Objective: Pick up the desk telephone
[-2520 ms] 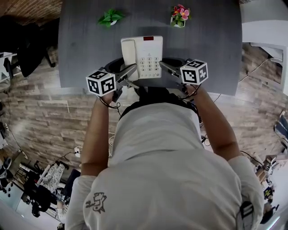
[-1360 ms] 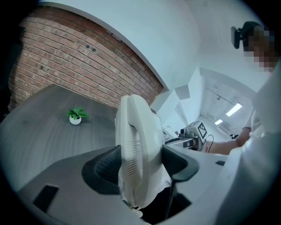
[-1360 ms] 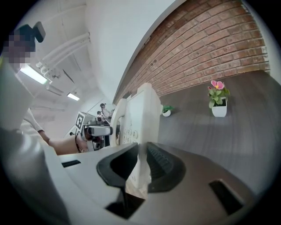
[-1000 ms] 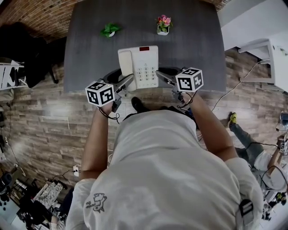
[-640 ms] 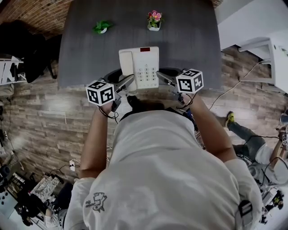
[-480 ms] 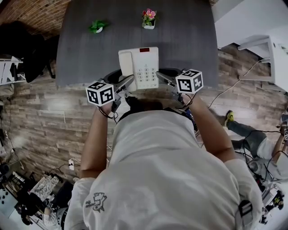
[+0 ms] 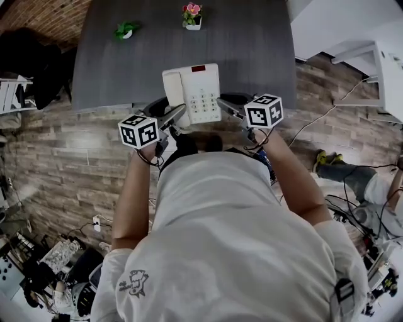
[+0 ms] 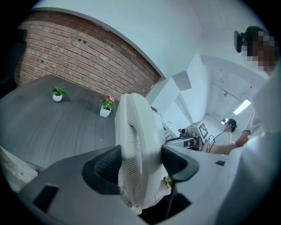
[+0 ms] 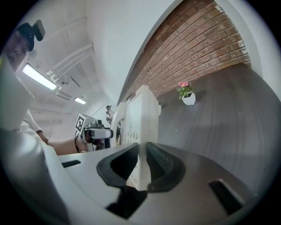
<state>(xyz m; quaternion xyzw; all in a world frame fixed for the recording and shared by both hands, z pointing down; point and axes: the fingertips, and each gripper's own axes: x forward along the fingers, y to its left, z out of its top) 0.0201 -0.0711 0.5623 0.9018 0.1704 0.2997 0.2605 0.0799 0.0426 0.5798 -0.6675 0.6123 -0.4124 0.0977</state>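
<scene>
Jaws of left gripper and right gripper pinch the boxy white plastic telephone, now drawn back past the edge of the matte grey desk.

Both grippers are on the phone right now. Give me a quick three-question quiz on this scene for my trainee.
1. True or false: the left gripper is empty.
2. What does the right gripper clamp? A) a flower pot B) the keypad-side edge of the telephone C) a mug
3. On the table, which has pink flowers in the head view: the left plant or the right plant?

Key:
1. False: it is shut on the telephone's handset side.
2. B.
3. The right plant. The left plant is plain green.
</scene>
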